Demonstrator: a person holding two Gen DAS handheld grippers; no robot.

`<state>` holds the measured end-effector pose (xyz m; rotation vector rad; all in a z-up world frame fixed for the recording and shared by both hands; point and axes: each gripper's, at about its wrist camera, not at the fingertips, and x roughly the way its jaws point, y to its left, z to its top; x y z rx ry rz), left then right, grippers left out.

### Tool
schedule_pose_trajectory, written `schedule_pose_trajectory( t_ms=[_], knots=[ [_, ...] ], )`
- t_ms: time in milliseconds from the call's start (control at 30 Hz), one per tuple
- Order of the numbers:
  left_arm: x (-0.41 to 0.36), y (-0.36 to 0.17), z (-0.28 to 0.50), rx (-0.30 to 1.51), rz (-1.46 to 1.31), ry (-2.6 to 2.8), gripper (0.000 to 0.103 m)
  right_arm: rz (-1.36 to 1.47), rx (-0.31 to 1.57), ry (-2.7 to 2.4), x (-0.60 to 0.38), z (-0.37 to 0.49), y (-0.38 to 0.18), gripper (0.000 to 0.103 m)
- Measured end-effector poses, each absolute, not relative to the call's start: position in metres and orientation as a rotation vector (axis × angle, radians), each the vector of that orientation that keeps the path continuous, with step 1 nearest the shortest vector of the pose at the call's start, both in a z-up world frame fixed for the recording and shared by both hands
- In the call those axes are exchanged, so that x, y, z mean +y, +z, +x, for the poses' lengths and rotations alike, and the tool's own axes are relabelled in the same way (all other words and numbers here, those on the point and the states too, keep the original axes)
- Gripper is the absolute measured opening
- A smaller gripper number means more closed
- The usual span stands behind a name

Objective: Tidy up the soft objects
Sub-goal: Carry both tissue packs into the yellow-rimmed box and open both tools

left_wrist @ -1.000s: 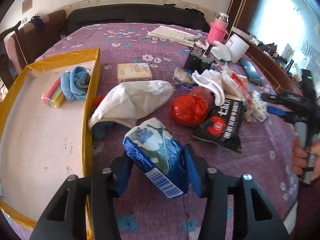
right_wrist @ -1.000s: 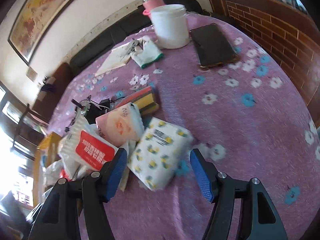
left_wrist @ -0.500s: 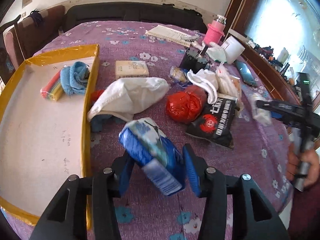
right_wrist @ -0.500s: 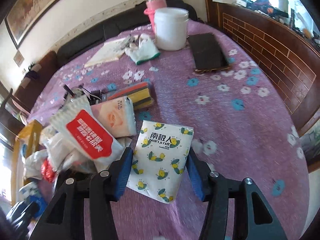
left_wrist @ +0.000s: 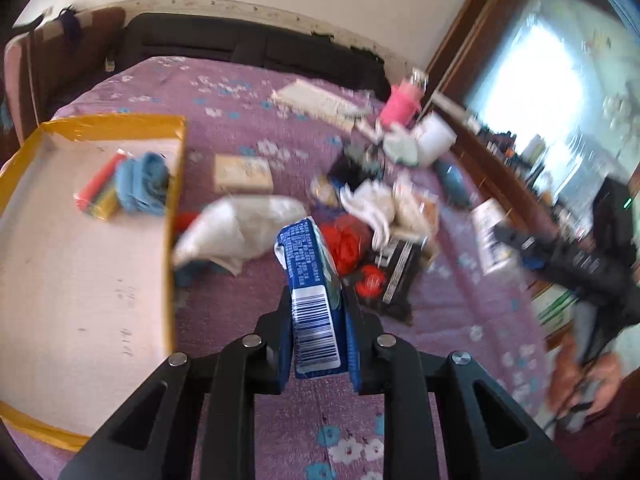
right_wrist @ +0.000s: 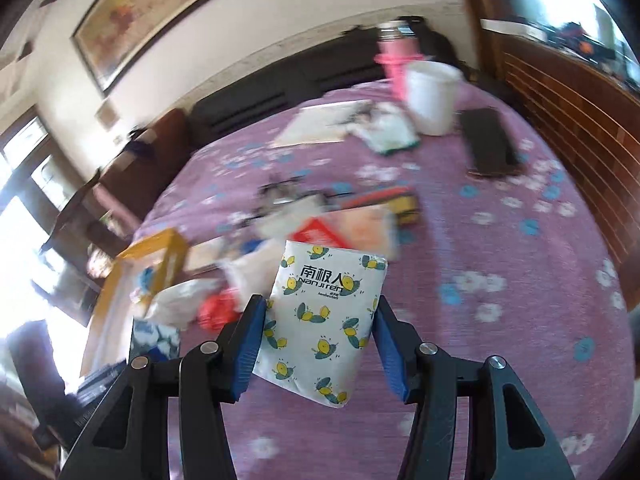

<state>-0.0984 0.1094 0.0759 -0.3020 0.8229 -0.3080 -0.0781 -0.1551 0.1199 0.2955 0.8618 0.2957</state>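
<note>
My left gripper (left_wrist: pixel 316 332) is shut on a blue tissue pack (left_wrist: pixel 310 280) and holds it above the purple cloth, right of the yellow-rimmed tray (left_wrist: pixel 170 216). A blue towel (left_wrist: pixel 142 182) and a striped sponge (left_wrist: pixel 100 190) lie in the tray. My right gripper (right_wrist: pixel 320 332) is shut on a white bee-print tissue pack (right_wrist: pixel 324 312), lifted off the table. The right gripper also shows in the left wrist view (left_wrist: pixel 532 250) at the right. A white bag (left_wrist: pixel 240 232), a red bag (left_wrist: pixel 348 240) and a black packet (left_wrist: pixel 396 276) lie in the pile.
A pink bottle (right_wrist: pixel 394 60), a white jar (right_wrist: pixel 432 96), a dark phone (right_wrist: pixel 488 144) and papers (right_wrist: pixel 320 126) stand at the table's far side. A beige box (left_wrist: pixel 242 174) lies near the tray. A brick ledge (right_wrist: pixel 572 120) runs along the right.
Both grippers have risen and swung left. The blue pack turned edge-on in the left jaws. The right jaws closed on the bee-print pack and lifted it off the table.
</note>
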Motion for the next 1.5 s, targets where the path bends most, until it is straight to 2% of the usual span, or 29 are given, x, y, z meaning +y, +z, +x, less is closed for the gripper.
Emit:
schedule_pose_trajectory(
  t_ms=[267, 433, 633, 767, 900, 1033, 1133, 1267, 1500],
  knots=[
    [0.213, 0.103, -0.076, 0.786, -0.281, -0.102, 0.021, 0.22, 0.91, 0.515, -0.045, -0.049, 0.128, 0.057],
    [0.277, 0.085, -0.025, 0.85, -0.353, -0.015, 0.021, 0.159, 0.947, 0.609, 0.037, -0.015, 0.12, 0.058],
    [0.319, 0.06, 0.02, 0.877, -0.377, 0.046, 0.022, 0.095, 0.986, 0.626, 0.107, 0.035, 0.104, 0.058],
    [0.344, 0.05, 0.027, 0.876, -0.435, 0.083, 0.032, 0.064, 1.002, 0.617, 0.134, 0.057, 0.095, 0.058],
    [0.35, 0.056, 0.011, 0.848, -0.433, 0.08, 0.053, 0.021, 1.006, 0.601, 0.158, 0.076, 0.088, 0.058],
    [0.353, 0.068, -0.01, 0.807, -0.439, 0.067, 0.06, -0.017, 1.012, 0.591, 0.177, 0.089, 0.079, 0.061],
    [0.356, 0.074, -0.025, 0.785, -0.467, 0.062, 0.064, -0.012, 1.019, 0.582, 0.184, 0.094, 0.072, 0.061],
    [0.359, 0.077, -0.043, 0.768, -0.502, 0.062, 0.064, 0.129, 1.071, 0.645, 0.177, 0.096, 0.068, 0.072],
    [0.364, 0.08, -0.08, 0.726, -0.559, 0.041, 0.066, 0.203, 1.074, 0.617, 0.165, 0.097, 0.072, 0.073]
  ],
)
